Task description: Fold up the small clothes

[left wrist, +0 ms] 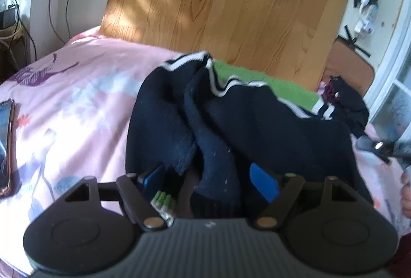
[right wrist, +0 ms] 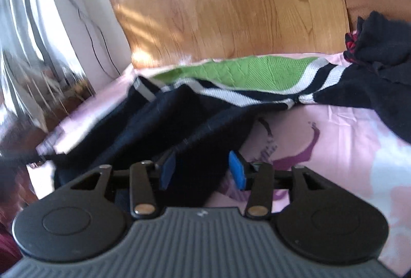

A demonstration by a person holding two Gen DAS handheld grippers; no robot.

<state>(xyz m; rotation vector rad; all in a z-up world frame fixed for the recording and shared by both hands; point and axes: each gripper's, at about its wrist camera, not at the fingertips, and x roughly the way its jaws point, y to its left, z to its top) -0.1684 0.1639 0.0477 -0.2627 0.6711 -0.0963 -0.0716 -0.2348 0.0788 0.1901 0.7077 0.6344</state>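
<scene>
Phone [left wrist: 6, 147] in left view only, navy sweater [right wrist: 179, 118] in both

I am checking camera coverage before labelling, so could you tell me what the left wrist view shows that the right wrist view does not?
Only the left wrist view shows the phone lying on the pink sheet at the far left edge, the white plug-in devices on the wall, and the left gripper, its jaws apart around a bunched fold of the sweater. Only the right wrist view shows the right gripper, jaws apart, its left pad against the sweater's edge. Both show the navy sweater with white stripes and green part, the wooden headboard and the pink sheet.
</scene>
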